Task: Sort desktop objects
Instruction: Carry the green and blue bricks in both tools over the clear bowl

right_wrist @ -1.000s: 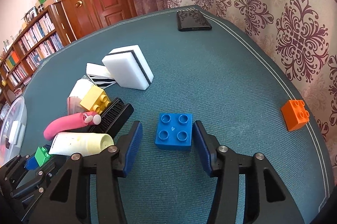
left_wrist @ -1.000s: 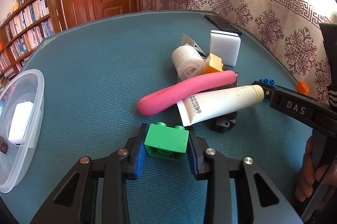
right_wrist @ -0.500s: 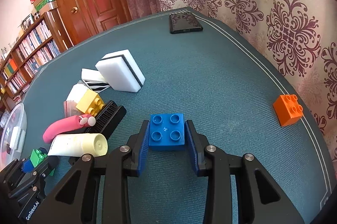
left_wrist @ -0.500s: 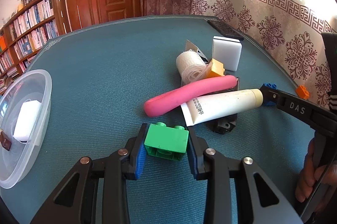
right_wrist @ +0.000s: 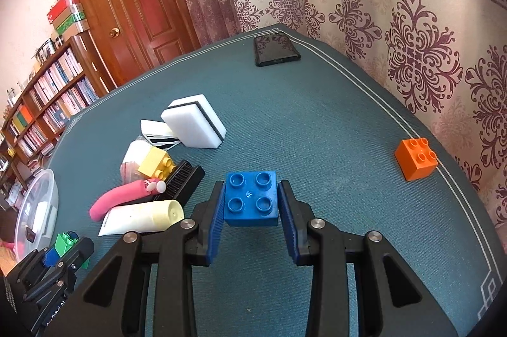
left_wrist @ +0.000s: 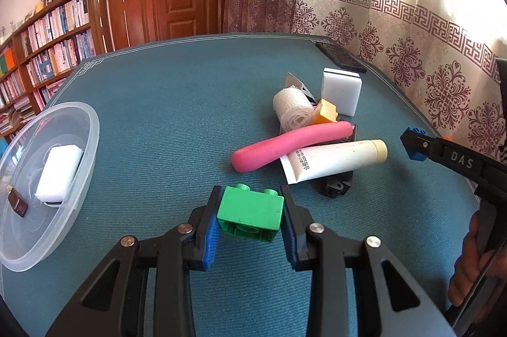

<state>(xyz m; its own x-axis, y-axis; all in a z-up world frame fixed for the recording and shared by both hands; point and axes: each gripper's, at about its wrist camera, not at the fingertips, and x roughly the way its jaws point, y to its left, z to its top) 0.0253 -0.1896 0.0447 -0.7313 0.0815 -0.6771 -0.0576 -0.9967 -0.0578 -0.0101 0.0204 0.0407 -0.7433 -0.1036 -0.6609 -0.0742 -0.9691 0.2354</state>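
The green two-stud brick (left_wrist: 250, 211) sits tilted between the left gripper's (left_wrist: 250, 216) blue pads, its hollow underside showing. The blue four-stud brick (right_wrist: 251, 202) is clamped studs-up in the right gripper (right_wrist: 251, 211). An orange four-stud brick (right_wrist: 416, 158) rests alone near the table's right edge. Mid-table lies a heap: a pink tube-shaped toy (left_wrist: 290, 143) across a white squeeze tube (left_wrist: 332, 161), with a yellow brick (right_wrist: 157, 164), gauze roll (left_wrist: 293, 110) and white sponge (right_wrist: 193, 126) beside them.

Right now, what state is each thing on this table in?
left gripper: shut on green brick
right gripper: shut on blue brick
orange brick: loose, studs up
white tube: capped, lying flat
clear bowl: holds a white sponge
phone: screen dark
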